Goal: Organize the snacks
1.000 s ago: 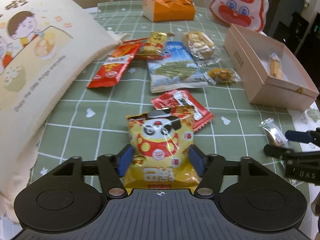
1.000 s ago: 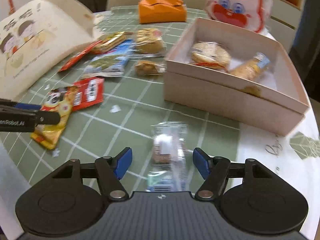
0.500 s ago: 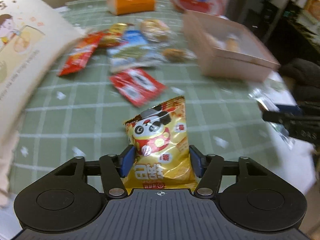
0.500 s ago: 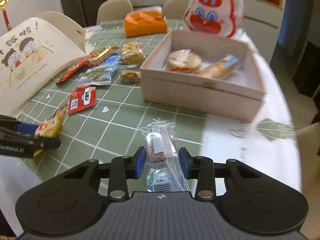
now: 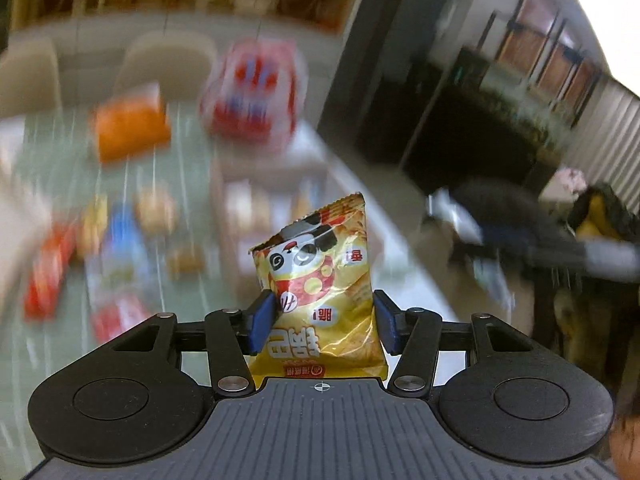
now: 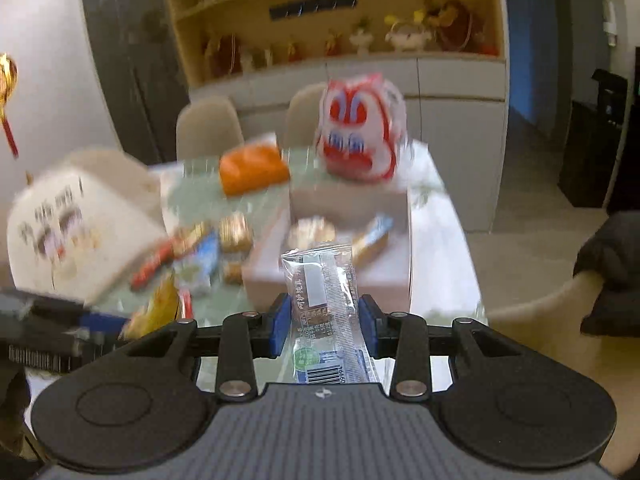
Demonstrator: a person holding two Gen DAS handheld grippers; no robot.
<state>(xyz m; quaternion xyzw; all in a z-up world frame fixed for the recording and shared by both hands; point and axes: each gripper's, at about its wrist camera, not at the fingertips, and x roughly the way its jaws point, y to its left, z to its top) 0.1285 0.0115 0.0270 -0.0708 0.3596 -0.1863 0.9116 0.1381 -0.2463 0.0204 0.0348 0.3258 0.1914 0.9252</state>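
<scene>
while left claw (image 5: 322, 326) grips yellow panda bag (image 5: 320, 288), right claw (image 6: 325, 326) clear wrapper (image 6: 326, 300), green checked table (image 6: 208, 200)

One yellow panda snack bag (image 5: 320, 288), one clear wrapped bar (image 6: 326, 308), one open box (image 6: 340, 264), one orange box (image 6: 254, 168)

Both the left gripper (image 5: 322, 322) and the right gripper (image 6: 324, 324) are raised, fingers (image 5: 262, 320) clamped on something.

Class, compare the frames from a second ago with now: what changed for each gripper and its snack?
The right gripper closed on the clear wrapped snack and lifted it off the table. The left gripper raised the yellow panda bag, swinging toward the pink box. Its hold stayed unchanged.
</scene>
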